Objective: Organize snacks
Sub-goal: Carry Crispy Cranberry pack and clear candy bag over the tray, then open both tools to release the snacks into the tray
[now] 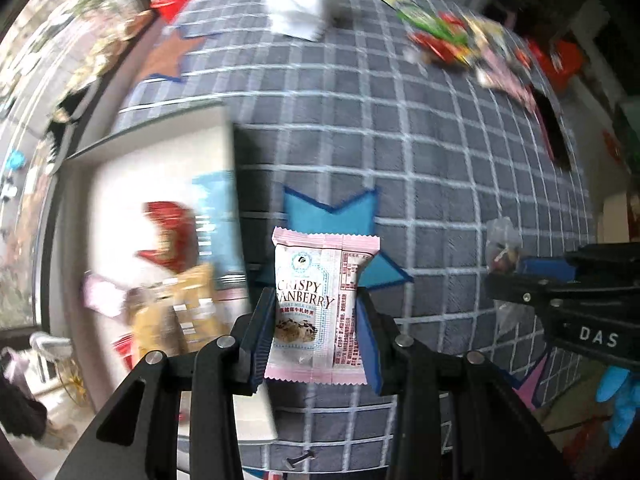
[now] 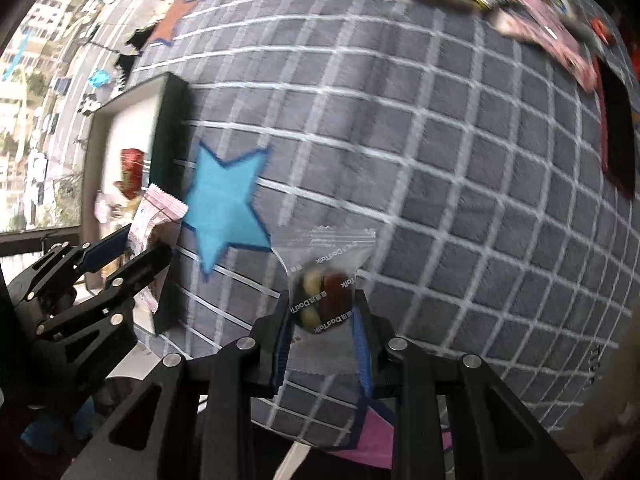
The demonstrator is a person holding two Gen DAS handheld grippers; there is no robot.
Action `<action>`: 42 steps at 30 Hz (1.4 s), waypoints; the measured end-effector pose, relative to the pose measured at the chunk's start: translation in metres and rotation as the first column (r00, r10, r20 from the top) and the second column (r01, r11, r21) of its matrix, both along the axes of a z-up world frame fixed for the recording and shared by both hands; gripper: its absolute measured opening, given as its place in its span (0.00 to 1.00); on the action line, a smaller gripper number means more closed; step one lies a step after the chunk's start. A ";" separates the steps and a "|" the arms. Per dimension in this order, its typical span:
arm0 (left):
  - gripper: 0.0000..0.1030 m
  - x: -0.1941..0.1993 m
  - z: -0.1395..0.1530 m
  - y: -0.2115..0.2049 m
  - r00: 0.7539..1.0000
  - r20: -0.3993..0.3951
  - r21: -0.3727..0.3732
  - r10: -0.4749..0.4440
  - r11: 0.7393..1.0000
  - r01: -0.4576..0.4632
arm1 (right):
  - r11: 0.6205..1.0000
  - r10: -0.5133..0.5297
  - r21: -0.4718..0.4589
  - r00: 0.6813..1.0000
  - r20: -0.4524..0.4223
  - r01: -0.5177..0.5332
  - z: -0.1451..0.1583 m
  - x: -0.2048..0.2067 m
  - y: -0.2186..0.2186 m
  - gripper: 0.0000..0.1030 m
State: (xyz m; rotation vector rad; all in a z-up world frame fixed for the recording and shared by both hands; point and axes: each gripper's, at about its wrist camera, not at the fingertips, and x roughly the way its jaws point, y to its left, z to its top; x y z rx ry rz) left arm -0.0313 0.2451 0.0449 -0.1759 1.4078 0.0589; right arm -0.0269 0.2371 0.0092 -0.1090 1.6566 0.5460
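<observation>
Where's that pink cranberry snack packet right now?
The pink cranberry packet is held upright in the left tool, above the checked cloth, just right of the white box and in front of the blue star.

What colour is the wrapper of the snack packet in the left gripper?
Pale pink edges with a white and light-blue printed front on the cranberry snack packet; clearest in the left wrist view.

Box (image 1: 160, 152) left on tablecloth (image 1: 440, 184); snack pile (image 1: 468, 40) far right; star patch (image 2: 224, 200) between.
</observation>
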 end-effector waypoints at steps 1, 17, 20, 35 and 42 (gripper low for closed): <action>0.40 -0.004 0.004 0.012 1.000 0.006 0.005 0.028 1.000 -0.028 | 1.000 0.017 0.010 1.000 0.004 -0.017 0.004 0.001 0.012 0.29; 0.42 -0.053 -0.028 0.136 0.940 -0.070 0.077 0.333 0.942 -0.328 | 0.968 0.236 0.096 0.972 -0.021 -0.233 0.001 -0.012 0.195 0.29; 0.64 -0.054 -0.033 0.140 0.938 -0.081 0.072 0.337 0.941 -0.332 | 0.964 0.261 0.065 0.965 -0.021 -0.259 -0.007 -0.016 0.208 0.29; 0.85 -0.058 -0.032 0.140 0.935 -0.086 0.124 0.344 0.935 -0.332 | 0.964 0.267 -0.010 0.964 0.001 -0.267 -0.001 -0.019 0.212 0.75; 0.85 -0.057 -0.032 0.140 0.920 -0.134 0.182 0.367 0.922 -0.342 | 0.963 0.266 -0.056 0.964 0.021 -0.264 0.003 -0.019 0.211 1.00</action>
